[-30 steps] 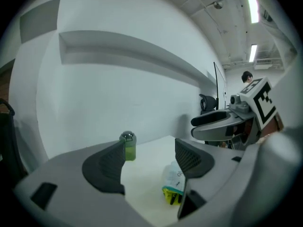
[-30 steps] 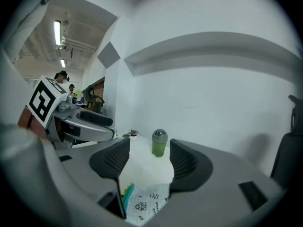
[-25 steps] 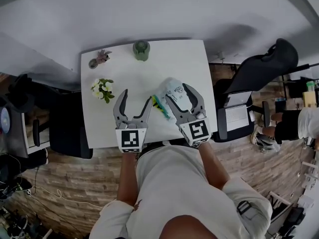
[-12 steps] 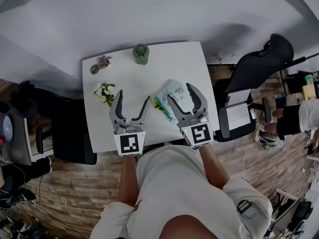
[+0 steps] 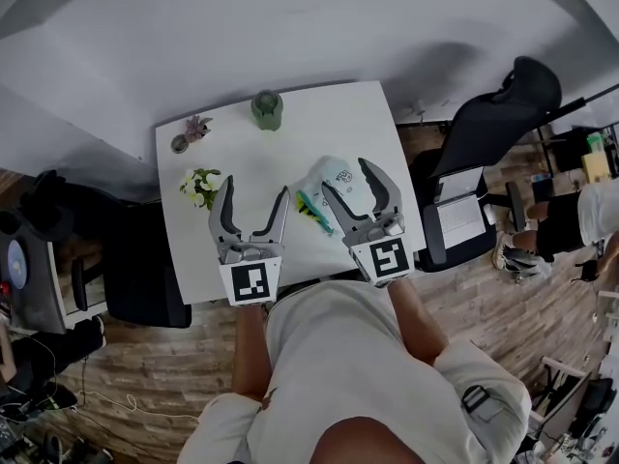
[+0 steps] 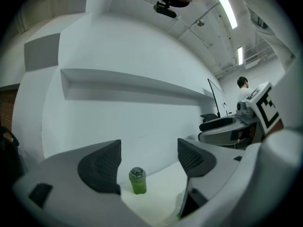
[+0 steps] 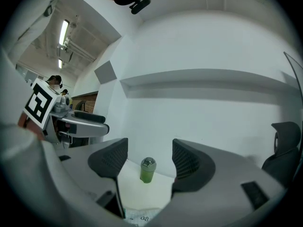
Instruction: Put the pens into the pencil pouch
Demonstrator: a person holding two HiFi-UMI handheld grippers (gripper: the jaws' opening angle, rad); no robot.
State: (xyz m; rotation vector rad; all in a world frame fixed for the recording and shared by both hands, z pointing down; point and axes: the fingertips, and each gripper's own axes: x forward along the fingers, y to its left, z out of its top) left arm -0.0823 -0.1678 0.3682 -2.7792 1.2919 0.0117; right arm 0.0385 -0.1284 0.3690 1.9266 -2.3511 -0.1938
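A pale printed pencil pouch (image 5: 338,173) lies on the white table (image 5: 319,124), right of centre. A bunch of green, yellow and blue pens (image 5: 311,209) lies just left of it. My right gripper (image 5: 348,179) hovers over the pouch, open and holding nothing; the pouch's edge (image 7: 141,216) shows under its jaws. My left gripper (image 5: 251,193) hangs left of the pens, jaws spread wide and empty. Both point level across the table toward a green jar (image 6: 138,180) (image 7: 147,170).
The green jar (image 5: 267,108) stands at the table's far edge, with a small potted plant (image 5: 196,126) to its left. A white flower bunch (image 5: 200,182) lies near the left edge. An office chair (image 5: 503,124) and a laptop (image 5: 460,218) are to the right.
Both grippers have lifted a little above the table. The left jaws have spread slightly wider. Pouch and pens have not moved.
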